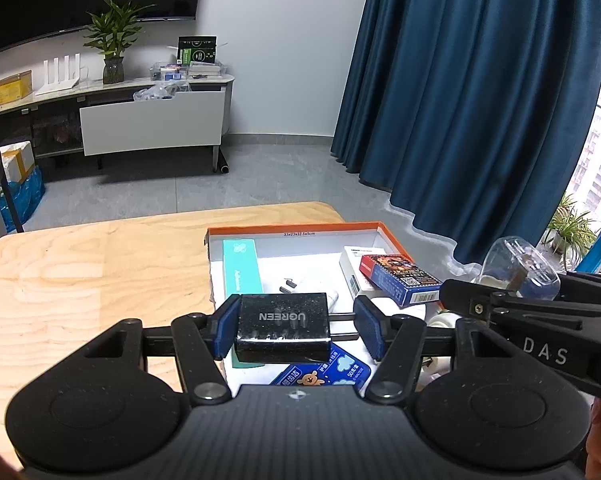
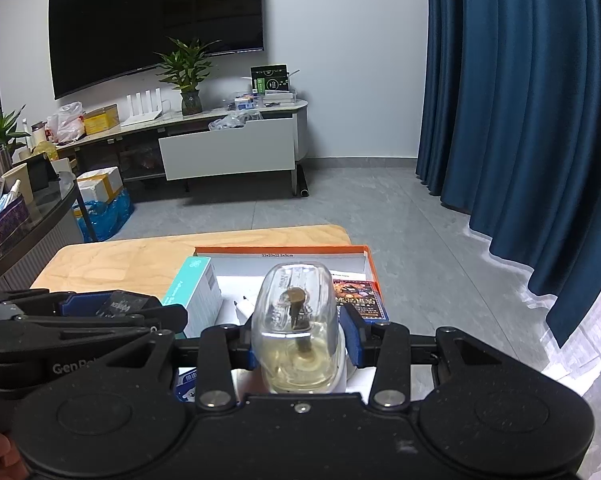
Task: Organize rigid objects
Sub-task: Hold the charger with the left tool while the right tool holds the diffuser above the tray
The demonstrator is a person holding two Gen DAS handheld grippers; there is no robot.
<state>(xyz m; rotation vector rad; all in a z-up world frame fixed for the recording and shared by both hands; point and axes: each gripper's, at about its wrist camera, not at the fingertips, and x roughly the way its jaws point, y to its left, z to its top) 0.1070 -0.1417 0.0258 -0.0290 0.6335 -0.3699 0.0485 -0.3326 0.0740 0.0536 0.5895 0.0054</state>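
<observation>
My left gripper (image 1: 296, 328) holds a black UGREEN charger (image 1: 282, 326) against its left pad; a gap shows on the right side. It hangs above the orange-rimmed box (image 1: 292, 229), which holds a teal carton (image 1: 241, 266), a white box (image 1: 350, 266), a red and blue card box (image 1: 400, 278) and a blue packet (image 1: 324, 370). My right gripper (image 2: 300, 340) is shut on a clear plastic-capped plug (image 2: 296, 320) over the same box (image 2: 280, 249). The plug also shows in the left wrist view (image 1: 520, 266), with the right gripper (image 1: 512, 312) close at the right.
The box sits at the right end of a light wooden table (image 1: 80, 280). Grey floor, a blue curtain (image 1: 480, 100) and a TV cabinet (image 1: 140, 120) lie beyond. A dark side table with cartons (image 2: 12, 216) stands at the left.
</observation>
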